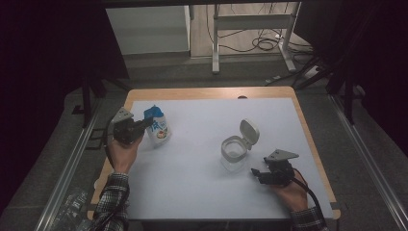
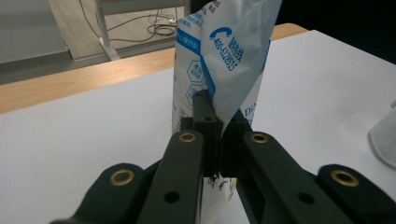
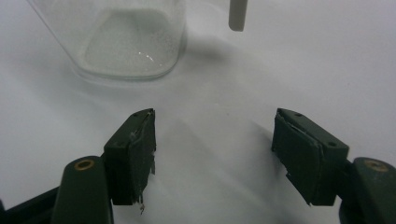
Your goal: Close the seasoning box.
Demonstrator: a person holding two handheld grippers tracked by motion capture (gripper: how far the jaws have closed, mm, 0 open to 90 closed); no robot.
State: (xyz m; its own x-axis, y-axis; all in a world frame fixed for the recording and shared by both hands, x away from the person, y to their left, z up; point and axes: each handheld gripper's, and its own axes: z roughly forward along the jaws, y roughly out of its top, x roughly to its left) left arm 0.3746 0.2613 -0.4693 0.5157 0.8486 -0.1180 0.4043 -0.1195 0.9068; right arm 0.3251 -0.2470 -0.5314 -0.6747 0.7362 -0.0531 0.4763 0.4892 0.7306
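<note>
On the desk (image 1: 202, 159), bag (image 1: 157, 126) pinched tight by left claw (image 1: 140, 126); right claw (image 1: 257, 174) wide, holding nothing; jar (image 1: 235, 150) lid up, pouring not yet done.

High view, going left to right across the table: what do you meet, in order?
Left gripper, shut on the blue and white pouch → clear jar with its lid flipped open → right gripper, open with nothing between its jaws.
</note>
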